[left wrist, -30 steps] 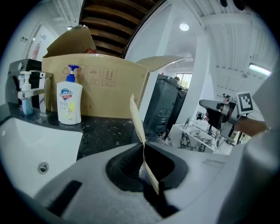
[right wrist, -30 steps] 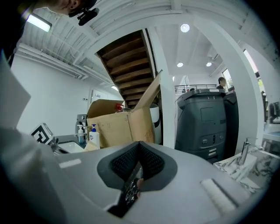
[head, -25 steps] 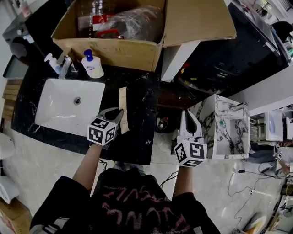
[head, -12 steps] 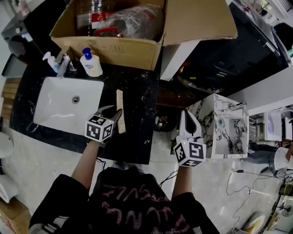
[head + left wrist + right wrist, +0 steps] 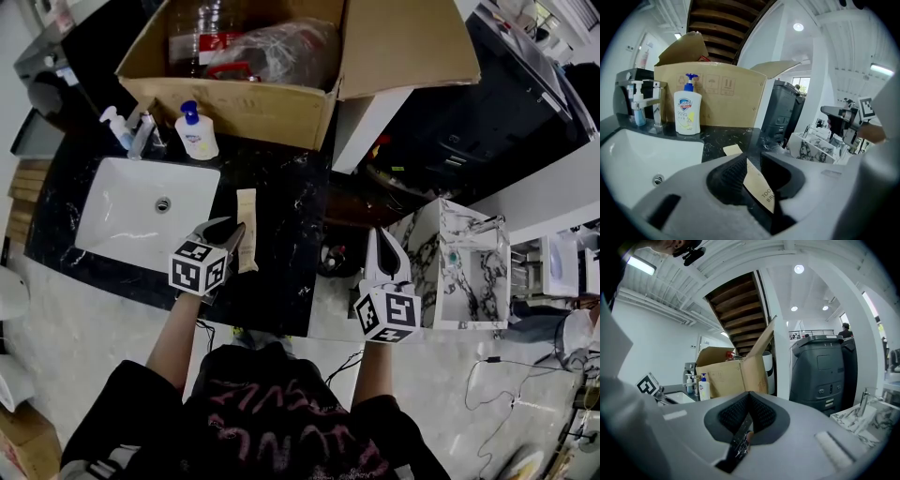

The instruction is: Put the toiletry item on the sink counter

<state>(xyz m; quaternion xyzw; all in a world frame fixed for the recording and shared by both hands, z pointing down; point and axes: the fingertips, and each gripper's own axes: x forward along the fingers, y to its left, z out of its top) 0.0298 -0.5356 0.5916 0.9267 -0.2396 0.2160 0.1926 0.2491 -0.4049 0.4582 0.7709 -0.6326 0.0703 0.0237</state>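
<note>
While our left gripper, jaws just opened, is straddling the toothbrush box, we are risking snagging it on retreat; right gripper closed.

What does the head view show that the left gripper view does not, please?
Only the head view: the bottle and plastic bag inside the cardboard box, the person's dark top, and the tan toiletry box's whole length. Only the left gripper view: the print on that box, lying between the left gripper's fingers, which have just been opening and stand apart. Both: the soap bottle, the sink and the counter.
</note>
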